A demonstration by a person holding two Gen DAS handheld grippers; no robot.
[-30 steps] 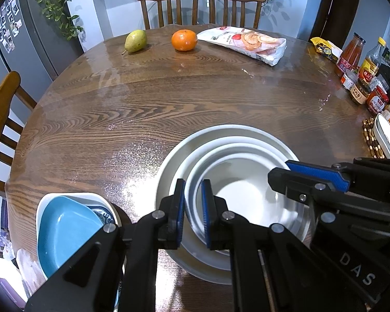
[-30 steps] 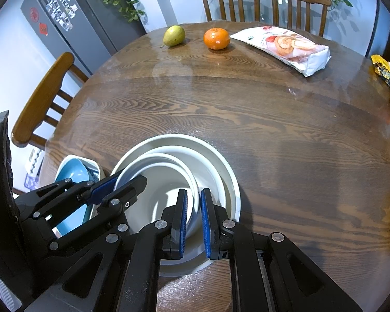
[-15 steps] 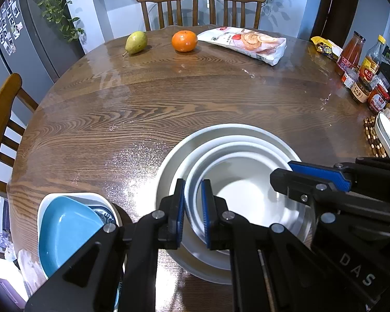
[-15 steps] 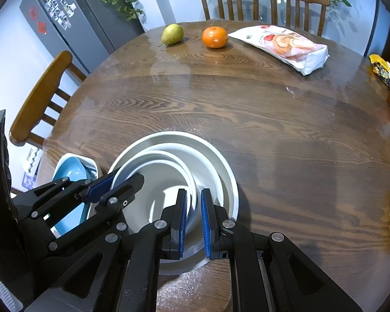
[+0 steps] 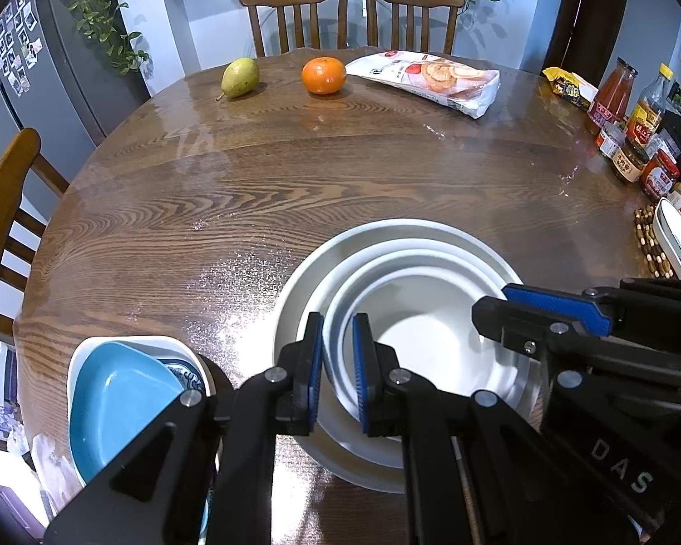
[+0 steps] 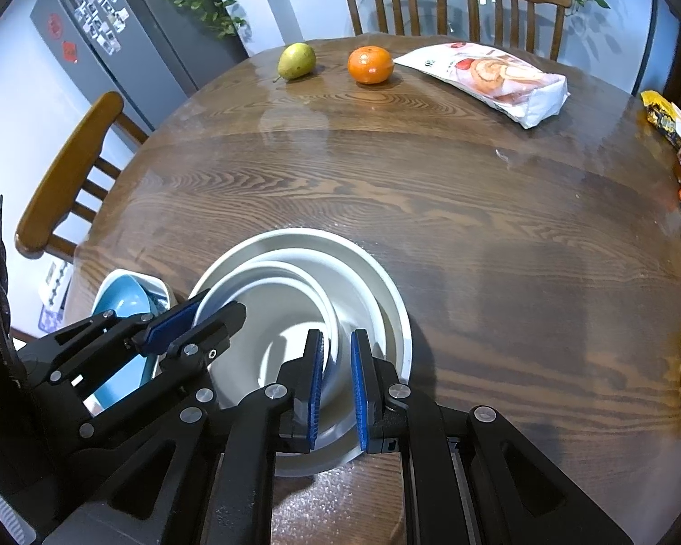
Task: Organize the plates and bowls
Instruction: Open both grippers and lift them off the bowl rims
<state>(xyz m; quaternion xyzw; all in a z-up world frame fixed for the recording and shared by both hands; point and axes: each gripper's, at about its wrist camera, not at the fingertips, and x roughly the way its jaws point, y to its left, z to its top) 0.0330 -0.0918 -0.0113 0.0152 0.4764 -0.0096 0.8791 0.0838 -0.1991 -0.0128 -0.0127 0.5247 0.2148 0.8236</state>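
A stack of white dishes stands on the round wooden table (image 5: 295, 172): a wide outer plate (image 5: 386, 231) (image 6: 367, 272) with two nested white bowls (image 5: 422, 345) (image 6: 272, 318) inside it. My left gripper (image 5: 338, 331) is shut on the left rims of the nested bowls. My right gripper (image 6: 337, 349) is shut on their right rims. Each gripper shows in the other's view, the right one (image 5: 522, 313) and the left one (image 6: 195, 318). At the table's near left edge a blue dish (image 5: 113, 399) lies in a white square dish over a blue-patterned bowl.
At the far side lie a pear (image 5: 239, 76), an orange (image 5: 323, 74) and a snack bag (image 5: 426, 77). Sauce bottles and jars (image 5: 631, 136), a beaded trivet (image 5: 649, 240) and a white dish (image 5: 676, 240) line the right edge. Wooden chairs stand behind and left.
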